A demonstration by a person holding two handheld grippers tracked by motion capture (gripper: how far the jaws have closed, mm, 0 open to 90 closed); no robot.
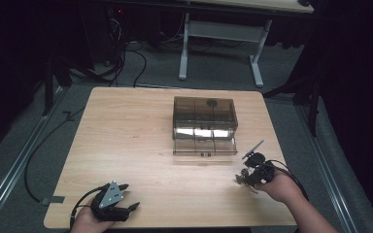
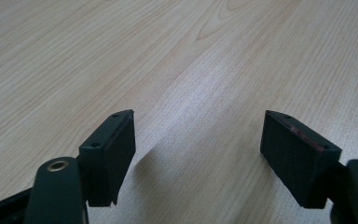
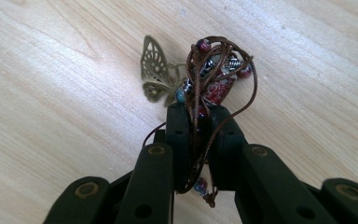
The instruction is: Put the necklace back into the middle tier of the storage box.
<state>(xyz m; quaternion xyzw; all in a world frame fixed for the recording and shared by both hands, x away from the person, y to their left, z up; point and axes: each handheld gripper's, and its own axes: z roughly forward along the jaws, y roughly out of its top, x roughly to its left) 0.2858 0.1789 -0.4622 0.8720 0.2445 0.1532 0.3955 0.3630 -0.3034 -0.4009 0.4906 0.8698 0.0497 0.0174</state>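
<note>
Right tongs (image 1: 246, 177) pinch what looks like a small trinket (image 1: 238, 179) near the smoky drawer box (image 1: 205, 124).

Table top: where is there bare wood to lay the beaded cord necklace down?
The table is bare left of the smoky plastic drawer box, and between the left gripper and right gripper. Crowded only at the box's open drawer and around the necklace in the right gripper.

Dim, murky high view: lit surface (image 1: 126, 141) amid near-black surroundings, grainy and soft. White glare on the smoky clear box (image 1: 205, 125). Bright, even light in both gripper views; soft shadow under the left jaws, sheen on the wood grain. Near jaws slightly blurred, beaded cord (image 3: 214, 79) sharp.
</note>
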